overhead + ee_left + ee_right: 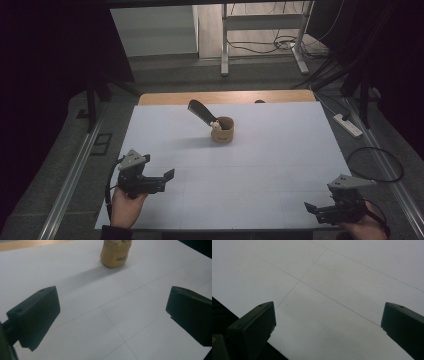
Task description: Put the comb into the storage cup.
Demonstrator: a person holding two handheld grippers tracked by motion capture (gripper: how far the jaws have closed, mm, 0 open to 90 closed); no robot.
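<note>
Big white table (250,170) takes up most of the high view, with faint grid lines on it and a strip of bare wood along the far edge. One small tan cup (223,130) sits up toward the far middle, well apart from both tools. It's round, wood-coloured, with some dark lettering on its side that's too small to read. One black handle (201,112) leans out of it up and to the left, plus something pale (215,124) inside I can't make out. In the left gripper view the cup's (115,253) top is cut off by the frame.

Two grippers: left gripper (167,177) near the front-left, right gripper (311,209) at the front-right corner, its hand partly cut off. Both have their jaws spread wide, nothing between them.
</note>
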